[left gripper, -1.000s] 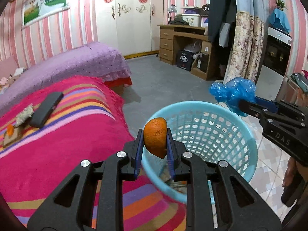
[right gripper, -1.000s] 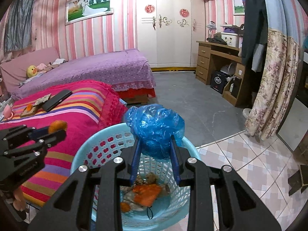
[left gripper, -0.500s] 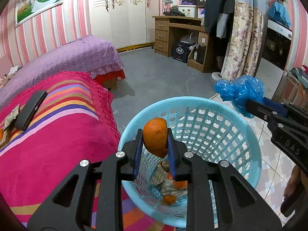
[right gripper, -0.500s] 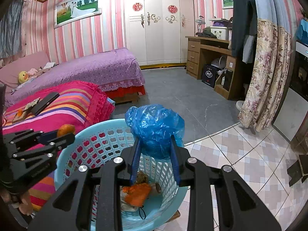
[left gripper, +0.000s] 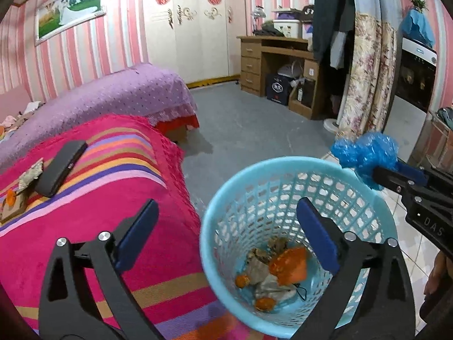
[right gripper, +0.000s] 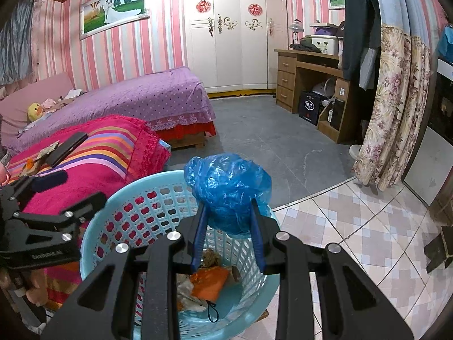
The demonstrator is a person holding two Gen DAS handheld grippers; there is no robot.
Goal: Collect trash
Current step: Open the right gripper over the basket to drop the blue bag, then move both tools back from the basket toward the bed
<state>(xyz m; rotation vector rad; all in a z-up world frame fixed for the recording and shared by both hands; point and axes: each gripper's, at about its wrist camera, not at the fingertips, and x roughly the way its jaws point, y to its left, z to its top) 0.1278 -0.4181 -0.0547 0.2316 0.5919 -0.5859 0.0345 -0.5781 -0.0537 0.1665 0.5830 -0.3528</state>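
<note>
A light blue mesh basket point(left gripper: 254, 167) stands on the floor beside the striped bed. My left gripper point(left gripper: 226, 206) hangs over it, its jaws opening wide with nothing between them. At the basket's bottom lie an orange peel point(left gripper: 288, 263), crumpled paper and small orange pieces point(left gripper: 242, 281). My right gripper point(right gripper: 228, 204) is shut on a crumpled blue plastic bag point(right gripper: 229, 187) above the far rim of the basket point(right gripper: 127, 192). The left gripper point(right gripper: 73, 188) appears at the left edge of the right wrist view. The bag point(left gripper: 365, 153) also shows at the right of the left wrist view.
A pink striped blanket point(left gripper: 85, 212) covers the near bed; on it lie a black case point(left gripper: 61, 167), a paper scrap point(left gripper: 31, 172) and an orange bit point(left gripper: 10, 198). Behind are a purple bed point(left gripper: 113, 93), a wooden desk point(left gripper: 280, 65), floral curtains point(left gripper: 368, 79) and tiled floor point(right gripper: 354, 226).
The left gripper has opened and the orange piece it held is gone from its jaws. The basket's inside now shows more fully below it. The right gripper still holds the blue bag.
</note>
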